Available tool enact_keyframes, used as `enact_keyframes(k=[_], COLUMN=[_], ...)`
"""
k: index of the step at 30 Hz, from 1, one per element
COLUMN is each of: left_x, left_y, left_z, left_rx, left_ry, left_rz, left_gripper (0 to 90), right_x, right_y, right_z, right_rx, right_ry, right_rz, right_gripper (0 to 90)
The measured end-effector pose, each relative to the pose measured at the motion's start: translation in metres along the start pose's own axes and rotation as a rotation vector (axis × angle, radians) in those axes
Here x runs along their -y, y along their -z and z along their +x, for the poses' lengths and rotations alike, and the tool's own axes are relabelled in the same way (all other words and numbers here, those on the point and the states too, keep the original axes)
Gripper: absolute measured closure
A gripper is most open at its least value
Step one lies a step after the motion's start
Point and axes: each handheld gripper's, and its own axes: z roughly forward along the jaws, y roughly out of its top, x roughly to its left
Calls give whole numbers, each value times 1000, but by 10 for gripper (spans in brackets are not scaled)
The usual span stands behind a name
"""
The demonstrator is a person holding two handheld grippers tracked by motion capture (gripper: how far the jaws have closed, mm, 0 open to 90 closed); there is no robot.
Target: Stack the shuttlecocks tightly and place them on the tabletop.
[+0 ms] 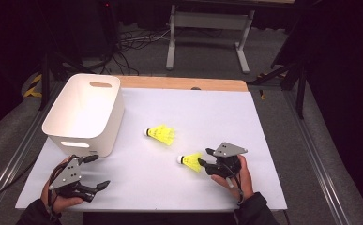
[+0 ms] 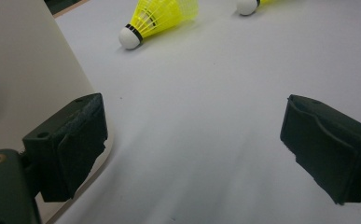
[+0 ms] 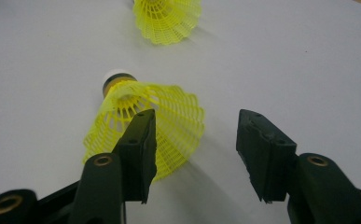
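Two yellow shuttlecocks with white cork tips lie on the white table top. The nearer shuttlecock (image 1: 191, 161) (image 3: 178, 116) lies on its side right in front of my right gripper (image 1: 205, 157) (image 3: 194, 135). That gripper is open. Its left jaw overlaps the skirt and part of the skirt's rim lies in the gap, with no pad pressing on it. The farther shuttlecock (image 1: 161, 134) (image 3: 168, 16) (image 2: 162, 18) lies mid-table. My left gripper (image 1: 100, 171) (image 2: 192, 126) is open and holds nothing, low at the front left beside the bin.
A white plastic bin (image 1: 86, 112) (image 2: 19, 79) with handle slots stands at the table's left, close to my left gripper's left jaw. The white table top (image 1: 207, 112) ends in a wooden strip at the back. Cables and a stand's legs are on the floor beyond.
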Motion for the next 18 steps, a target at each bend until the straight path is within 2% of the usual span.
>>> enact_keyframes(k=[4,8,12,14,18], left_x=[0,0,-1,-1,-1], left_y=[1,0,1,1,0], left_z=[0,0,0,0,-1], left_rx=[-1,-5,-11,-10,-9], left_ry=[1,-4,-6,-4,-7], left_rz=[-3,-2,-6,-6,-7], left_gripper=[80,80,81,81,80], right_x=[4,8,12,13,13], right_y=[7,16,23,27,28], right_z=[0,1,5,9,16], right_rx=[18,15,6,-17,-30], right_ry=[24,34,64,82,112], right_rz=[13,-2,-15,-41,-36], right_gripper=[481,479,477,478,504])
